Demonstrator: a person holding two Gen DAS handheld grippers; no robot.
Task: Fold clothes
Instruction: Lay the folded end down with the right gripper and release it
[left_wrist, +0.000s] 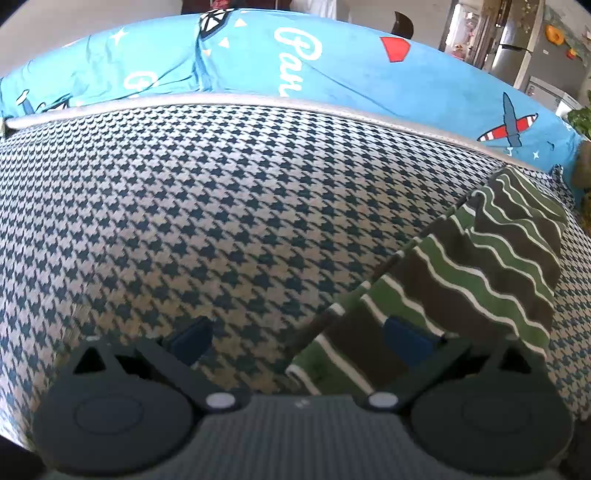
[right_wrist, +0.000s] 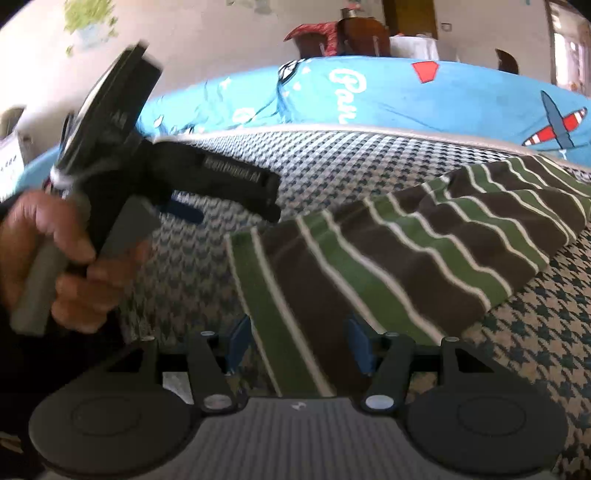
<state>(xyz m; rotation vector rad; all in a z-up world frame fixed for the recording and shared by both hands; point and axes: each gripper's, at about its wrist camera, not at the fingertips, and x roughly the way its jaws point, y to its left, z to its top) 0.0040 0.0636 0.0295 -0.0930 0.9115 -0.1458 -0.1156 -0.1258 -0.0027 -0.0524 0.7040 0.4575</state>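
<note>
One houndstooth cover (left_wrist: 207, 206) over the work surface, navy on pale; biggest thing in both views; one pale piping edge (left_wrist: 258, 99) runs along its far side; behind that, one blue printed sheet (left_wrist: 332, 70) with white lettering, a red pentagon and a striped plane.

One garment: striped shirt (right_wrist: 388, 258), green and brown bands with thin white lines, bunched lengthwise on the cover, running from near centre out to the far right; wavy folds at the far end.

Two grippers. Right gripper (right_wrist: 299, 347): blue pads spread apart, shirt's near end lying between them, no pinch visible. Left gripper (left_wrist: 295, 339): fingers spread wide; left pad over bare houndstooth, right pad over the shirt's near edge; contact unclear.

One hand (right_wrist: 48, 254) in the right wrist view, wrapped round the left gripper's grey handle; that unit blocks the cover's left part.

Background: dark wooden furniture (right_wrist: 354, 37) and a plant (left_wrist: 581, 122), small, blurred.
</note>
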